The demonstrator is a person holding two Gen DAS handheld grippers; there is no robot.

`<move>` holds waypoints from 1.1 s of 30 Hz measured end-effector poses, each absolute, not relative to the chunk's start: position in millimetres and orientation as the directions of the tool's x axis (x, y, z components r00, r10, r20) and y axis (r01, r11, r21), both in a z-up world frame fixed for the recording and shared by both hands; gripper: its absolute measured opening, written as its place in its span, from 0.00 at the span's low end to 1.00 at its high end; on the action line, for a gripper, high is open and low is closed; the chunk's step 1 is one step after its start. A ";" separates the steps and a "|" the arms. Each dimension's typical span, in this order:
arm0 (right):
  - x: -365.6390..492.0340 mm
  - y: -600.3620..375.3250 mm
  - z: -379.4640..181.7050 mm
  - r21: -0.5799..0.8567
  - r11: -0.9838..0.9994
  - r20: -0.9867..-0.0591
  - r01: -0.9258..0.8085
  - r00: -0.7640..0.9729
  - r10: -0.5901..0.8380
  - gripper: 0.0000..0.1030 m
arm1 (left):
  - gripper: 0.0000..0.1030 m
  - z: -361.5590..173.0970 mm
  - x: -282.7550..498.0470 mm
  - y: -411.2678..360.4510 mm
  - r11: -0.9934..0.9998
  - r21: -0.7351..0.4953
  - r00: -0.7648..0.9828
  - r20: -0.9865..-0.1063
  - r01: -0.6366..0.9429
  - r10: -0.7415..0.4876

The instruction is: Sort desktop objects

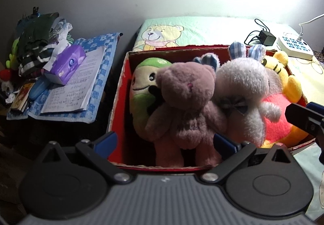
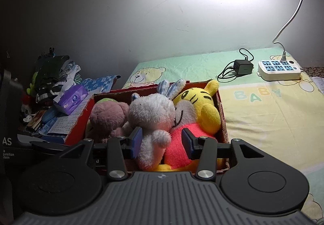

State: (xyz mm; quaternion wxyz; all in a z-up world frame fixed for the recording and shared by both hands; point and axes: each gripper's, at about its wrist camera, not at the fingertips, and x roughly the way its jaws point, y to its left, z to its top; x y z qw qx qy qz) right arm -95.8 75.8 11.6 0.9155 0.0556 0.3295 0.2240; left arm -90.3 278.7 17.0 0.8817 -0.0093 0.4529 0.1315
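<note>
— Toys fill the red cardboard box (image 1: 119, 91), all of them fuzzy plush. Where does the left gripper (image 1: 165, 142) stand against them?

— Its blue-padded jaws are spread wide, either side of the brown bear's (image 1: 186, 101) legs, without pinching. The bear sits upright at the box's near wall, with a green-and-cream plush (image 1: 141, 83) behind it.

— And the right gripper (image 2: 162, 142)?

— Also parted. The grey rabbit's (image 2: 151, 117) stubby arm lies between the pads, beside the yellow tiger's (image 2: 200, 109) red belly. Whether a pad touches the fur, I cannot tell.

— Around the box?

— A quilted cloth (image 2: 263, 119) printed with bears lies under it. A white power strip (image 2: 279, 70) and a black charger (image 2: 243, 67) sit well apart. A purple tissue pack (image 1: 65, 63) rests on papers to the left.
</note>
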 end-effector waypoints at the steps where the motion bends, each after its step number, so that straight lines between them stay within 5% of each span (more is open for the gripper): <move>1: -95.5 76.5 11.8 0.249 0.895 -0.579 -0.369 0.684 0.443 0.45 | 0.99 18.1 -90.4 280.1 0.967 0.095 0.562 -0.799 -0.235 0.215; 11: -96.2 81.0 16.7 0.245 0.914 -0.576 -0.323 0.710 0.405 0.49 | 0.99 19.9 -89.9 290.7 0.980 0.008 0.572 -0.811 -0.198 0.122; 16: -96.2 83.1 18.4 0.235 0.922 -0.577 -0.307 0.720 0.386 0.53 | 0.99 19.5 -87.5 291.5 0.971 0.079 0.574 -0.794 -0.226 0.198; 33: -92.9 102.2 9.8 0.176 0.949 -0.650 -0.260 0.693 0.311 0.58 | 0.99 16.1 -86.5 295.8 0.978 0.091 0.535 -0.826 -0.187 0.179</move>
